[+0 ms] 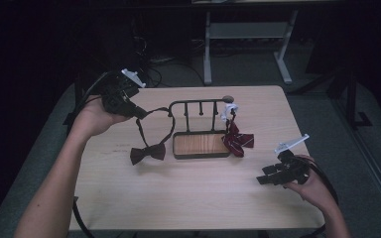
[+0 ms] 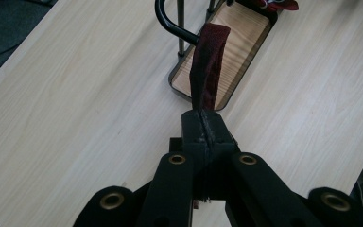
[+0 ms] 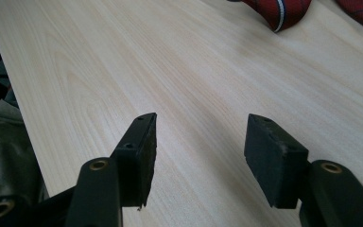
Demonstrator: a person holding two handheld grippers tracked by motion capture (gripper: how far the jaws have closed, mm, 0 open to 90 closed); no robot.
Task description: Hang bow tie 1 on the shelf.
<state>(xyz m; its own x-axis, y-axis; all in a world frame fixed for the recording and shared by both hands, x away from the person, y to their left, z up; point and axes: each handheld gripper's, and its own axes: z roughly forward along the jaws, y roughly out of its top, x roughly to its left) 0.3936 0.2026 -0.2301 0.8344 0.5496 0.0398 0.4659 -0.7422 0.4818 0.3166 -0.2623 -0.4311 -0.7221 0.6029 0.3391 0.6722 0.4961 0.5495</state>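
Pinching the dark bow tie's strap [image 2: 207, 71], left fingers [image 2: 203, 127] stretch it toward the rack [image 1: 198, 126]; right fingers [image 3: 196, 156] spread.

I count two bow ties: one dark bow tie [image 1: 148, 152] lying just left of the rack [image 1: 200, 130], its strap [image 2: 208, 66] looped towards the rack's left end, and one red striped bow tie [image 1: 237, 140] hanging at the rack's right end. One rack, with one wooden tray base [image 1: 201, 144]. One table [image 1: 188, 198] under it. Two grippers: left gripper [image 1: 140, 112], right gripper [image 1: 263, 176].
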